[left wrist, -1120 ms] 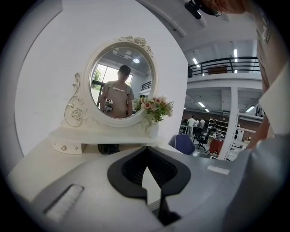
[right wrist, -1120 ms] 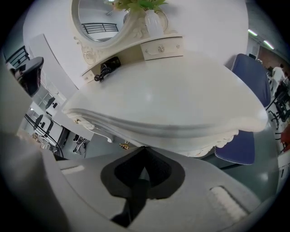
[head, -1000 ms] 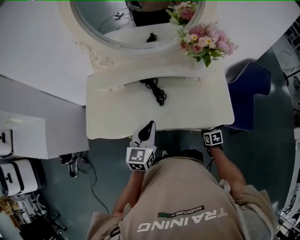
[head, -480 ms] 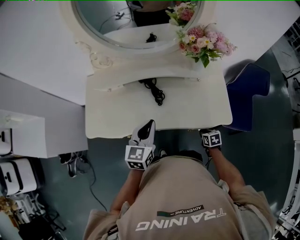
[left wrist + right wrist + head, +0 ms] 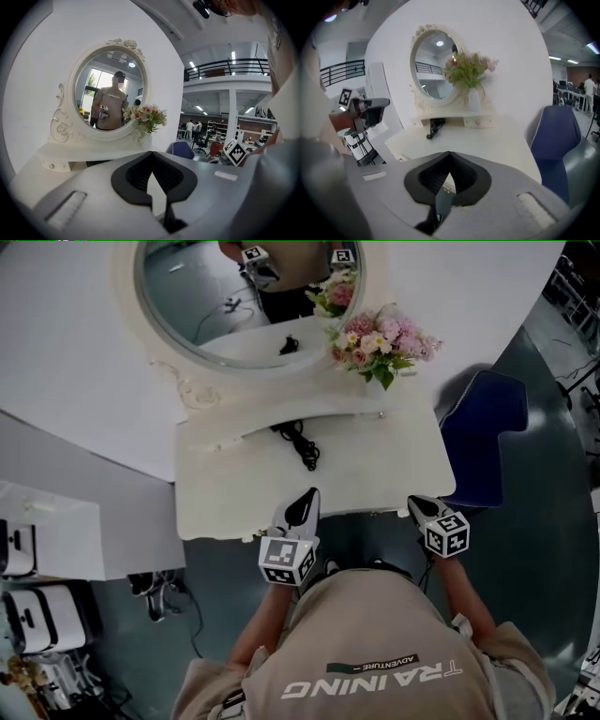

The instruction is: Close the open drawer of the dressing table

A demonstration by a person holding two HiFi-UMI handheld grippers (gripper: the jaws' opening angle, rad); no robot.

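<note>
The white dressing table (image 5: pixel 375 470) stands against the wall, and its top overhangs the front. From the head view no drawer sticks out past the front edge (image 5: pixel 356 512); the drawer front is hidden beneath it. My left gripper (image 5: pixel 309 493) is shut, its tips lying just over that edge near the middle. My right gripper (image 5: pixel 414 502) is also shut and points at the edge near the right corner. In the left gripper view the left gripper (image 5: pixel 151 153) faces the mirror (image 5: pixel 110 89). The right gripper (image 5: pixel 449 153) looks across the tabletop (image 5: pixel 487 140) from the right.
An oval mirror (image 5: pixel 248 296), a vase of pink flowers (image 5: pixel 380 338) and a black cable (image 5: pixel 300 442) are on the table. A blue chair (image 5: pixel 483 423) stands to the right. White units (image 5: pixel 47 531) and floor cables (image 5: pixel 164 596) are on the left.
The head view has shifted. The right gripper's jaws now show in front of the table edge, where before only its marker cube showed. The left gripper is still at the edge.
</note>
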